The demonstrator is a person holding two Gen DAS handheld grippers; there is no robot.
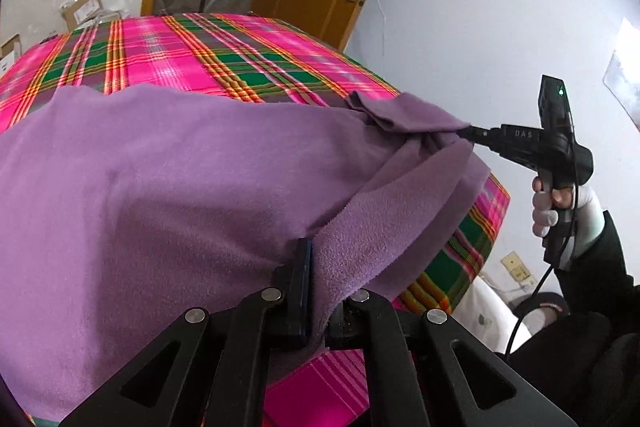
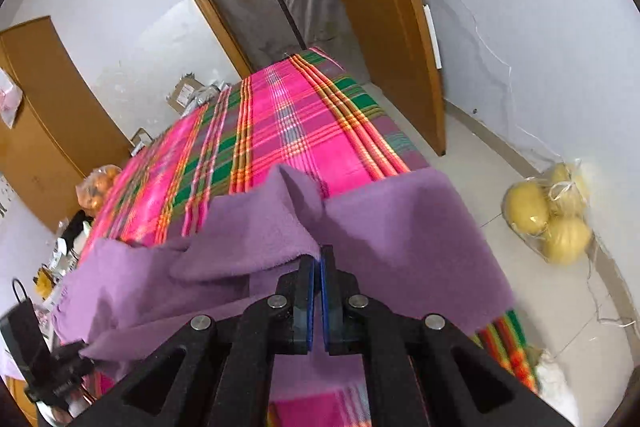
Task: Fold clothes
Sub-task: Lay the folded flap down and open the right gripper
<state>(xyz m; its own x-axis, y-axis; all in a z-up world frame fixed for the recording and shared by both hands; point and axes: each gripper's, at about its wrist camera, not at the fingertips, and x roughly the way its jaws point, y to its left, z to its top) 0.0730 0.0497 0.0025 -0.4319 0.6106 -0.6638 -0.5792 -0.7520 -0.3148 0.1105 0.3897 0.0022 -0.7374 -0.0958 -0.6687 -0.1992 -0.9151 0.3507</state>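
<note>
Fingers of both left gripper & right gripper were clamped on soft purple fleece garment over pink plaid bed; thin pinch w/ uneven pull could've slipped an edge, skewing the fold.

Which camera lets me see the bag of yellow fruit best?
The right wrist view. The bag of yellow fruit sits in full sight on the pale floor by the wall, right of the bed with the purple cloth. The left wrist view does not show the bag at all.
</note>
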